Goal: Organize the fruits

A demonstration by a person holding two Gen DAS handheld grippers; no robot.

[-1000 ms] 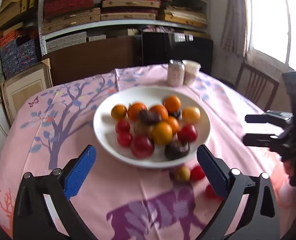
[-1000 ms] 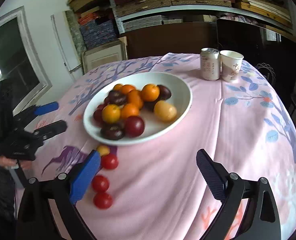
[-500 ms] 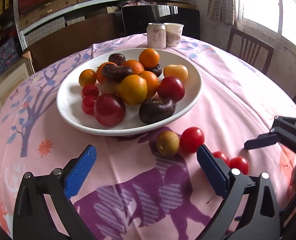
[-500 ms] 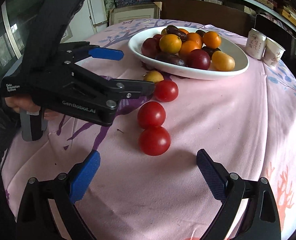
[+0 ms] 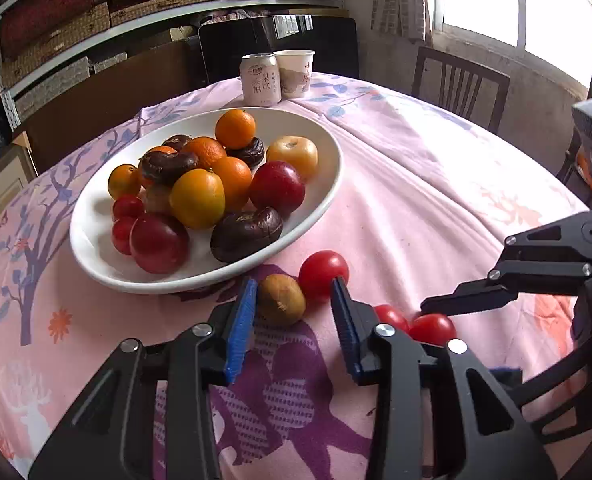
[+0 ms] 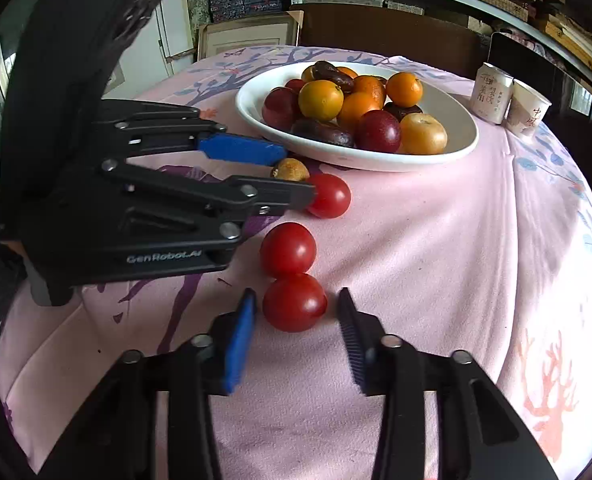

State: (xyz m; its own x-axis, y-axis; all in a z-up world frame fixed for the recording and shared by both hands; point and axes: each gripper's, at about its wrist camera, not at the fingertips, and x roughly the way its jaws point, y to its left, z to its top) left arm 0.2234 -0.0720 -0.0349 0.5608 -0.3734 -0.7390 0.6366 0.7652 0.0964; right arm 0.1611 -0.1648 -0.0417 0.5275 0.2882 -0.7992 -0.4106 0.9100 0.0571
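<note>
On the pink-clothed worktop, a white bowl heaped with oranges, plums and dark fruits sits at centre left of the left wrist view. Just below its rim lie a small brownish fruit and a red tomato, side by side. The left hand-held gripper has just been closing; its blue left pad touches the brown fruit, while the right pad stands just beside the tomato with a gap to the fruit, so the jaws are narrowed around it and not yet clamped. At the lower right of this view the right hand-held gripper reaches in beside two more tomatoes, partly hidden.

The right wrist view shows those two plainly: a nearer tomato between the jaws of the right hand-held gripper and a second tomato touching it just above. These jaws have also just been closing, yet a sliver of cloth shows on either side of the nearer tomato. The left hand-held gripper fills the left of this frame, its fingers straddling the brown fruit. A can and paper cup stand at upper right.
</note>
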